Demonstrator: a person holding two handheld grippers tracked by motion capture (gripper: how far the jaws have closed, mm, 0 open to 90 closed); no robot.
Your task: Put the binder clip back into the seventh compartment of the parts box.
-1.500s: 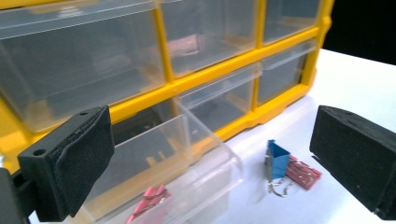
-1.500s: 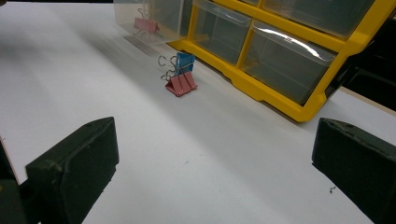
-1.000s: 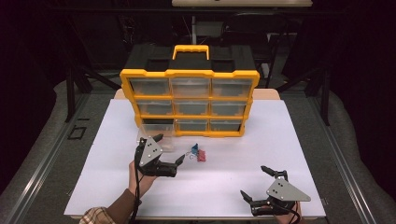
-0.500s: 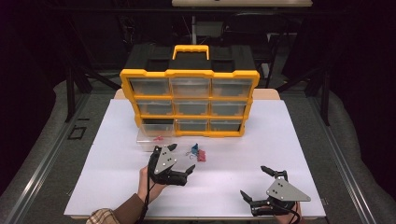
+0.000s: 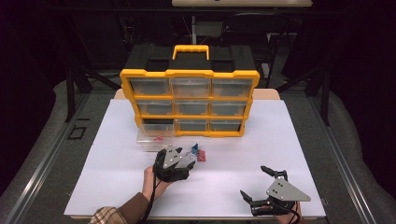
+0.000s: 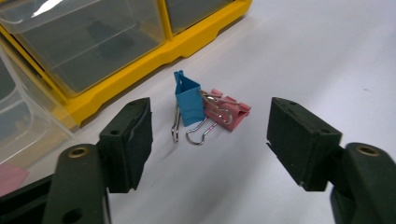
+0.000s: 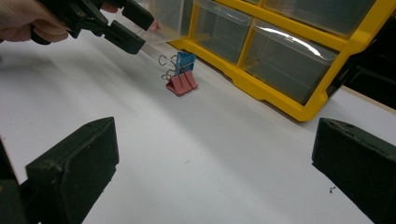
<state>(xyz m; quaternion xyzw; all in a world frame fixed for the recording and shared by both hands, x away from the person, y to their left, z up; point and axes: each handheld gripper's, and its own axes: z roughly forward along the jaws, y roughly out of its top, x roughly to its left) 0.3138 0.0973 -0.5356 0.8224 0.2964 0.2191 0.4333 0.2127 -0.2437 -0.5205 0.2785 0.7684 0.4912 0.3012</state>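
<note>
A blue binder clip [image 6: 188, 100] stands upright with wire handles down on the white surface [image 6: 327, 60]; a pink binder clip [image 6: 229, 112] lies touching it at its 3 o'clock side.

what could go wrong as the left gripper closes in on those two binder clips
The blue clip and pink clip touch, wire handles seemingly tangled, so grabbing one may drag both. The left gripper, jaws just closing, hasn't touched them; the upright blue clip could tip. The clear drawer nearby might get bumped.
</note>
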